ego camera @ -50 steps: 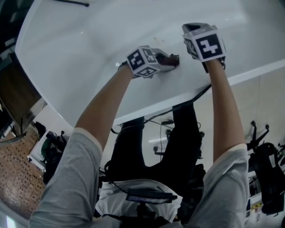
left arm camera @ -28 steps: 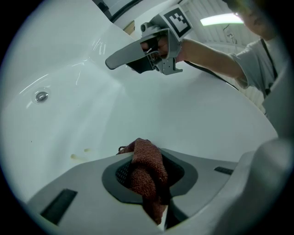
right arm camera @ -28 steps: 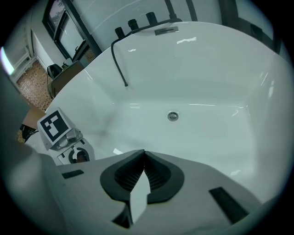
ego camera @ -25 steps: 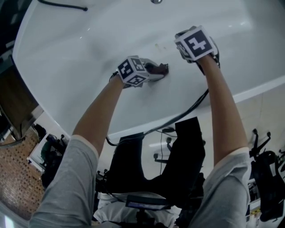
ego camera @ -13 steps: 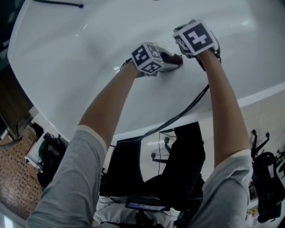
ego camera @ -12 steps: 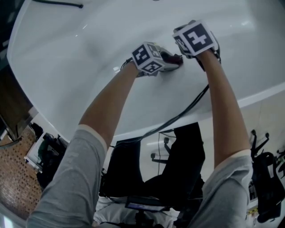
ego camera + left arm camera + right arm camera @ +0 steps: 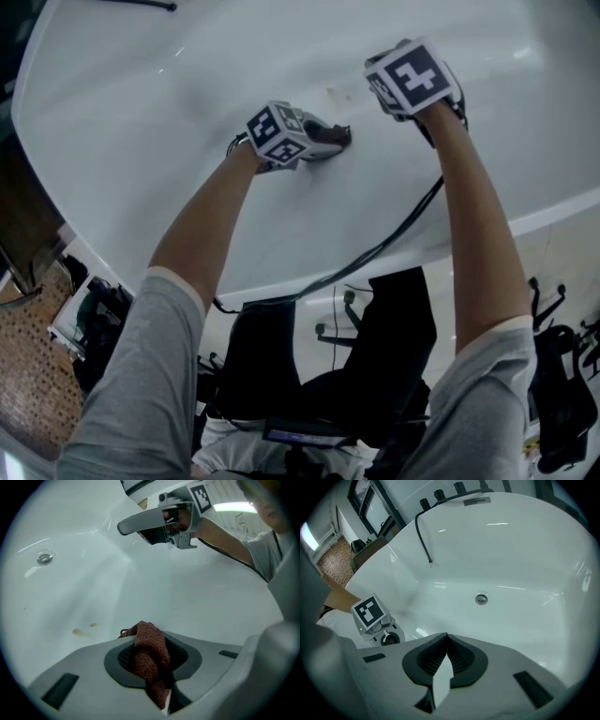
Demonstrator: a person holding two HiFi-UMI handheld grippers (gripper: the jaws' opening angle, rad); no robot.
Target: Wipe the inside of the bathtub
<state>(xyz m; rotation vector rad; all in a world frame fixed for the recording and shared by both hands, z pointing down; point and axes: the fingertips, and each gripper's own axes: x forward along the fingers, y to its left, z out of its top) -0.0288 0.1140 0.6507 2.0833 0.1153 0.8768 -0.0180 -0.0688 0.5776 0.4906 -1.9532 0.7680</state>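
Left gripper is down low inside the bathtub, its fingers pinched tight on a brown cloth. Only a small tuft pokes past the tips, and the rest is bunched between them. I can't tell whether the tuft is touching the wall. Right gripper hangs just to the side, fingers closed flat together on nothing. Here's the worry: with so little cloth beyond the tips, a hard push could bring bare plastic onto the enamel and scrape rather than wipe. Yellowish smears sit just ahead and left of the left fingertips, easy to slide right past. The cloth might also tug free if it drags on that glossy wall. And a black cable trails back behind the right fingers, so a wide sweep could snag it.
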